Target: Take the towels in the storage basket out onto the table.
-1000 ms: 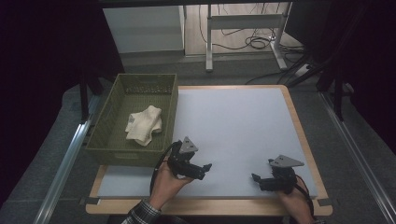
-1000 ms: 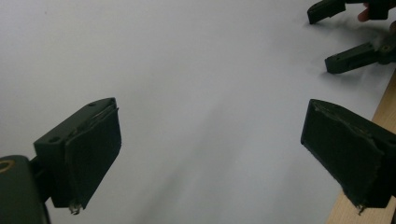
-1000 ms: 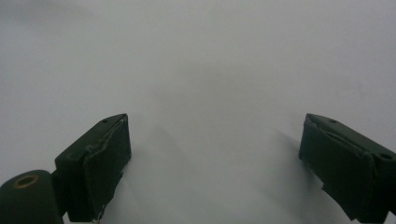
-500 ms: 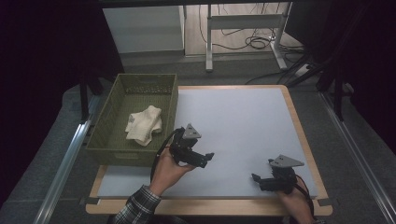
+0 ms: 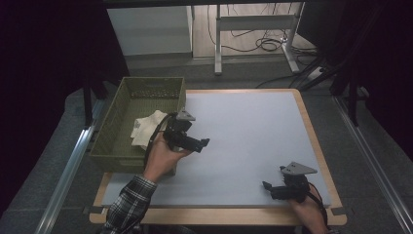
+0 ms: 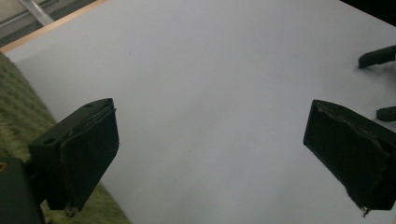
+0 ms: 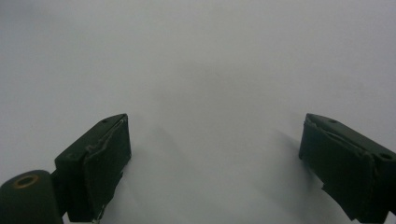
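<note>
- Overhead, the left gripper (image 5: 197,143) is held above the white bench (image 5: 253,136), just beside the right wall of the green basket (image 5: 108,146); its fingers point toward the middle of the bench.
- Fingers of the left gripper (image 6: 208,158) stand wide apart and hold nothing; between them lies bare white bench surface (image 6: 210,93), with the green basket (image 6: 18,121) at the left edge of the left gripper view.
- A cream cloth (image 5: 146,127) lies crumpled inside the basket, against its right wall, near the left gripper but apart from its fingers.
- The right gripper (image 5: 269,187) sits low over the near right corner of the bench, well apart from the basket and the cloth; the person's hand (image 5: 307,209) grips it from below.
- Fingers of the right gripper (image 7: 212,163) are likewise spread and empty, with plain white bench (image 7: 205,70) beneath them.
- A plaid sleeve (image 5: 127,204) covers the left forearm at the bench's near edge.
</note>
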